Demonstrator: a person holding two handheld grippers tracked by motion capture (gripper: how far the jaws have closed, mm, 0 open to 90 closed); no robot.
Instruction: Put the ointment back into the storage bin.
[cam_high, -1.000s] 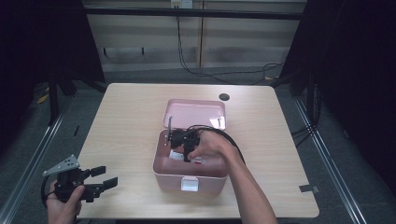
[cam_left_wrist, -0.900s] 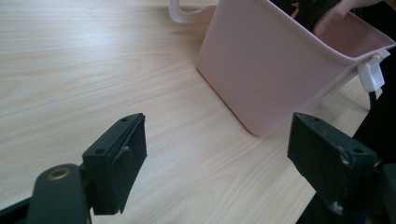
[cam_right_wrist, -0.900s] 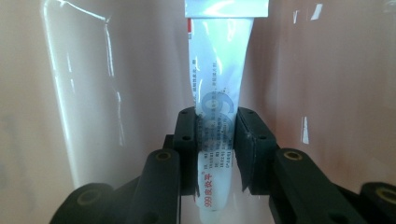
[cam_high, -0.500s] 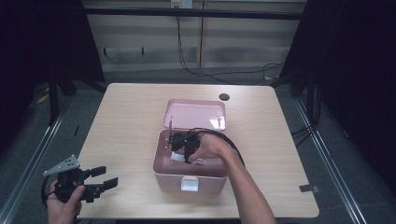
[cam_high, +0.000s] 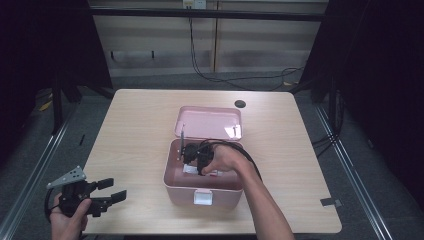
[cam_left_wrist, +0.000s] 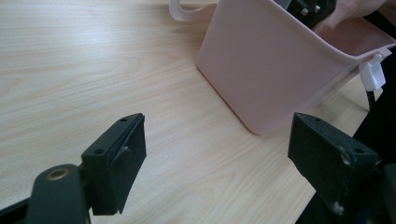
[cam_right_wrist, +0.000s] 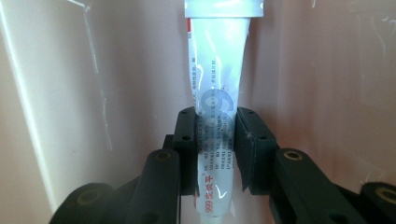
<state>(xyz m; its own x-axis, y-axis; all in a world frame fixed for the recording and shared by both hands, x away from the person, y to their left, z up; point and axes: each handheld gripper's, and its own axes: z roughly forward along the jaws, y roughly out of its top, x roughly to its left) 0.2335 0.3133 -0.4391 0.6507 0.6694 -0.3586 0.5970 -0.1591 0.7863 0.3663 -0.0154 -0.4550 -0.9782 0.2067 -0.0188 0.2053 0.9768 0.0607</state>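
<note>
A pink plastic box (cam_high: 186, 192) with its lid (cam_high: 210, 122) folded back stands mid-table. My right gripper (cam_high: 192, 156) is down inside it, held by a hand. In the right gripper view that gripper (cam_right_wrist: 215, 140) is shut on a white printed tube (cam_right_wrist: 216, 84), which points away along the box's pink floor. My left gripper (cam_high: 112, 194) hovers at the table's front left corner, open and holding nothing. In the left gripper view its fingers (cam_left_wrist: 119, 154) stand wide apart over bare wood, with the box wall (cam_left_wrist: 266, 70) ahead to the right.
The wooden table (cam_high: 135, 135) has a dark round cable hole (cam_high: 240, 104) at the back. A white latch (cam_high: 202, 197) sits on the box's front wall. A small grey tab (cam_high: 332, 202) lies near the front right edge. Cables run on the floor behind.
The right hand has shifted slightly inside the box. The left gripper stays at the front left corner, still open.
</note>
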